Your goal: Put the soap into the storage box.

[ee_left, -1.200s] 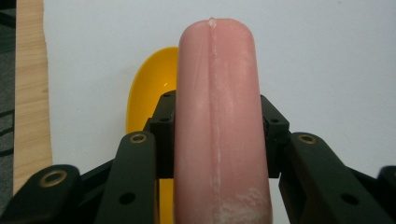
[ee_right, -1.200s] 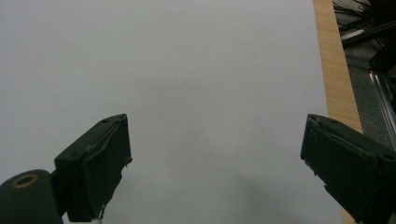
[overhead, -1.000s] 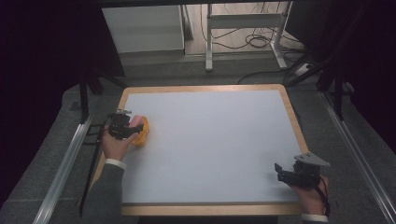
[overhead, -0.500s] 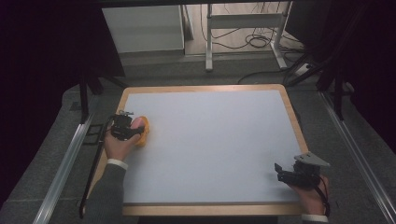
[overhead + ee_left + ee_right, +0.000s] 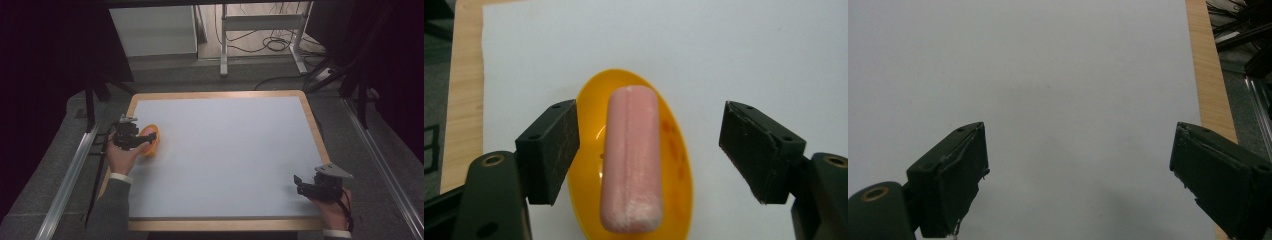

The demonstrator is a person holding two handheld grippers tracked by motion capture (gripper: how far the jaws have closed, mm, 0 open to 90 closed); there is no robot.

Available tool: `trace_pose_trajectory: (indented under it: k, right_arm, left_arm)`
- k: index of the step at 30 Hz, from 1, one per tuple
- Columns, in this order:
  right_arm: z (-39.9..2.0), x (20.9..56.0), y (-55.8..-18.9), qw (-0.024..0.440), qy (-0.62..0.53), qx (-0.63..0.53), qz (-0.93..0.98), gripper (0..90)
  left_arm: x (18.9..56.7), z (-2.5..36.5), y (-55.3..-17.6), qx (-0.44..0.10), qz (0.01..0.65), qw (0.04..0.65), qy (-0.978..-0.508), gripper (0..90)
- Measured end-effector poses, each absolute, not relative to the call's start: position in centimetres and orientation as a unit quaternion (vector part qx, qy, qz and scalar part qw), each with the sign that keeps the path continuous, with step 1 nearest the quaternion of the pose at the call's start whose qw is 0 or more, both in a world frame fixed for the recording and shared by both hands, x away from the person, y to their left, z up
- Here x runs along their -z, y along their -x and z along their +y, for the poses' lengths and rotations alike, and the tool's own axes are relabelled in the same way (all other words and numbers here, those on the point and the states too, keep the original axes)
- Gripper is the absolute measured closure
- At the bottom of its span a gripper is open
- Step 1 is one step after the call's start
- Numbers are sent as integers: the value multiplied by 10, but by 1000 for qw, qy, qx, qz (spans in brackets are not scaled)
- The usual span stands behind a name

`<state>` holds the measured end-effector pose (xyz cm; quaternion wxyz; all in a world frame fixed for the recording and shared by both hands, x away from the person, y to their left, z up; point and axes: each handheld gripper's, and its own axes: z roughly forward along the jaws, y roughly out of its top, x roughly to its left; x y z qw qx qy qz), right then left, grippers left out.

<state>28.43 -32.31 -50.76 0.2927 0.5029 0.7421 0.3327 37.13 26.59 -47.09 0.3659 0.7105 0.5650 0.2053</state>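
Two grippers are at work over the white table [image 5: 225, 150]. The left gripper [image 5: 649, 145] has just been opening; its jaws now stand wide, released, with one pink sausage [image 5: 631, 160] between them, touched by neither pad. That sausage lies lengthwise in one yellow oval dish [image 5: 676, 150] directly under the jaws. The right gripper [image 5: 1078, 175], well apart, gapes over bare tabletop, holding nothing.
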Motion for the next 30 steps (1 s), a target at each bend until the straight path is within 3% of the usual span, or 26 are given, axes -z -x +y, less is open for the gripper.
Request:
trace_pose_trajectory:
  k: [10, 30]
  right_arm:
    - [-324, 507, -284, 293, -505, -334, 740, 81]
    - [-323, 507, -284, 293, -502, -334, 742, 81]
  left_arm:
    - [468, 260, -337, -188, 517, 423, -721, 258]
    - [505, 251, -287, -153, 499, 420, -742, 275]
